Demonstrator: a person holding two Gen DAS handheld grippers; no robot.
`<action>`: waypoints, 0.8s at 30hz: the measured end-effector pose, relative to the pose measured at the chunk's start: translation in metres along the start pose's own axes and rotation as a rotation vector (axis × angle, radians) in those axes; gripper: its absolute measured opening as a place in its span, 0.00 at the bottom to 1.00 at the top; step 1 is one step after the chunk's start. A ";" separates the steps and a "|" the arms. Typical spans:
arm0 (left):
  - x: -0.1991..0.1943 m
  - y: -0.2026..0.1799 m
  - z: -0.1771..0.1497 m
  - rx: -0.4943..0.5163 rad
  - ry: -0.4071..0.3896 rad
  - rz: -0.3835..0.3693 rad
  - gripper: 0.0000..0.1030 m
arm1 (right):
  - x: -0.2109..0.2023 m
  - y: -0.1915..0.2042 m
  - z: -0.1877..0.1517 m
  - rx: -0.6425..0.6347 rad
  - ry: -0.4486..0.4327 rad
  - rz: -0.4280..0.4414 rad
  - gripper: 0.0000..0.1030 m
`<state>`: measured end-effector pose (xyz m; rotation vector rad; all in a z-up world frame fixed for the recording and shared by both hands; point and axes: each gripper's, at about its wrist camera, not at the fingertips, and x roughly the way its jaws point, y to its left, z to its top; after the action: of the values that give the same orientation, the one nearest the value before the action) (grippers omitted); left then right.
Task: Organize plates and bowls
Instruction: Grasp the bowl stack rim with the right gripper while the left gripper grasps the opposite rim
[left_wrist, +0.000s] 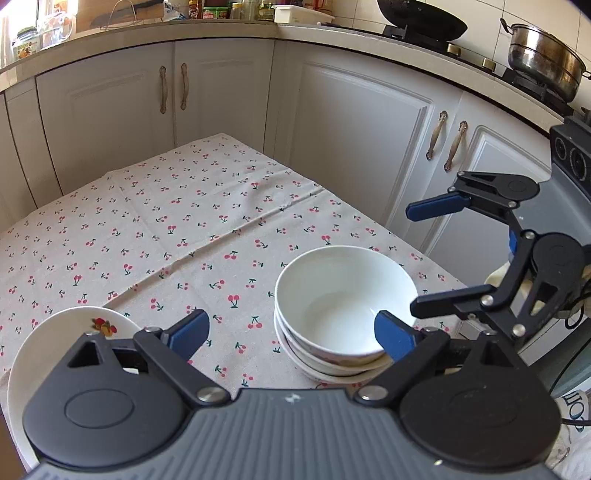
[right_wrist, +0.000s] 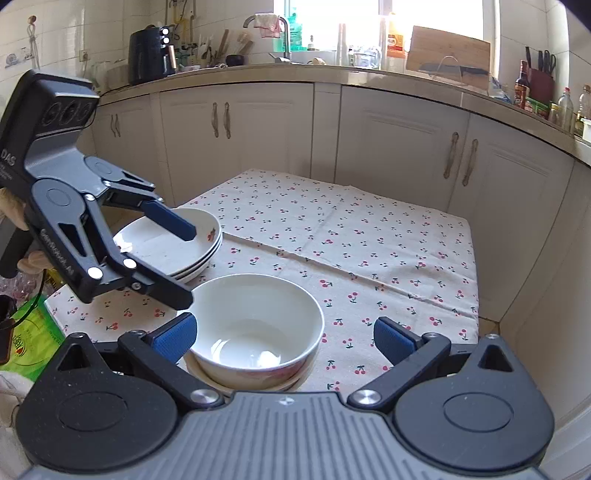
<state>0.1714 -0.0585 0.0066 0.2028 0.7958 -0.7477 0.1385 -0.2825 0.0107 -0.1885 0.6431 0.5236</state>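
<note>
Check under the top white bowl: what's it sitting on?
The top bowl is nested in more bowls; only their rims show, with a red pattern. Their insides and the cloth beneath are covered.

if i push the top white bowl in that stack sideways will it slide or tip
The glossy white ceramic bowl looks glazed, so it would probably slip within the nested bowls beneath rather than tip. It sits deep in them, so the stack may shift together on the cherry-print tablecloth. It is likely rigid and chippable.

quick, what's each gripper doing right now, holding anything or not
Left gripper: open, holding nothing, above the stacked plates.
Right gripper: open, holding nothing, by the bowl stack.
</note>
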 end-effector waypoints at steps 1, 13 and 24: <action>0.000 -0.001 -0.002 0.005 0.005 -0.006 0.93 | 0.002 0.000 -0.002 -0.003 0.008 -0.014 1.00; 0.003 -0.014 -0.034 0.095 0.079 -0.064 0.93 | -0.007 0.006 -0.018 -0.046 0.024 0.032 1.00; 0.061 -0.015 -0.044 0.154 0.218 -0.120 0.93 | 0.041 0.018 -0.053 -0.146 0.221 0.064 1.00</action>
<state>0.1644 -0.0829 -0.0660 0.3828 0.9641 -0.9115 0.1292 -0.2676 -0.0560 -0.3682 0.8281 0.6173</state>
